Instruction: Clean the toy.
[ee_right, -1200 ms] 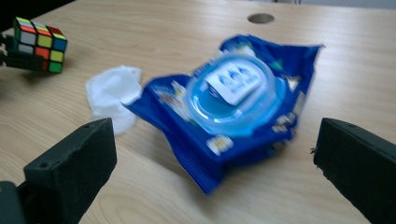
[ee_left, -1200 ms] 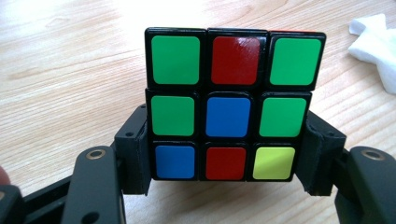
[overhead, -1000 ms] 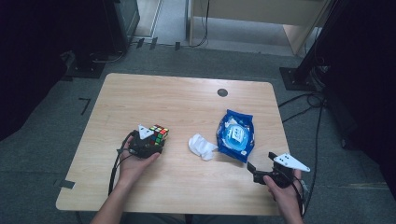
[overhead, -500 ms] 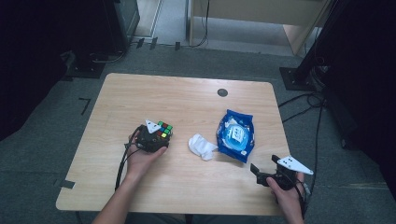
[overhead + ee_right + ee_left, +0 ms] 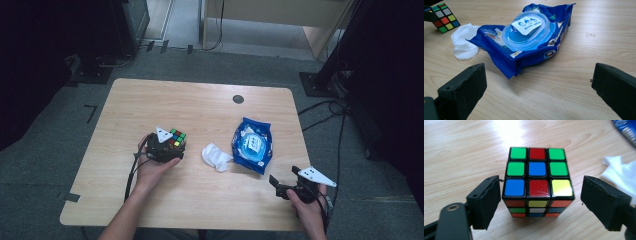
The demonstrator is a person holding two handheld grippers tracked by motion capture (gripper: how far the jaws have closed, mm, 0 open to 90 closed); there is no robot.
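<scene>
A scrambled colour cube (image 5: pixel 537 177) stands on the wooden table (image 5: pixel 200 105), left of centre. My left gripper (image 5: pixel 541 182) straddles it, and its jaws have just been opening. Both pads (image 5: pixel 486 202) stand a little off the cube's sides, so nothing is gripped. In the high view the left gripper (image 5: pixel 170 144) sits right behind the cube (image 5: pixel 178 136). My right gripper (image 5: pixel 539 75) is open wide and empty near the table's front right corner (image 5: pixel 286 188). It faces a blue wet-wipes pack (image 5: pixel 529 37) that lies flat a short way ahead of it.
A crumpled white wipe (image 5: pixel 216 156) lies between the cube and the wipes pack (image 5: pixel 251 145). A dark round grommet (image 5: pixel 238 99) sits near the far edge. Cables and stand bases lie on the floor around the table.
The left gripper and the cube have shifted slightly to the right and away from the person. The right gripper has stayed about where it was.
</scene>
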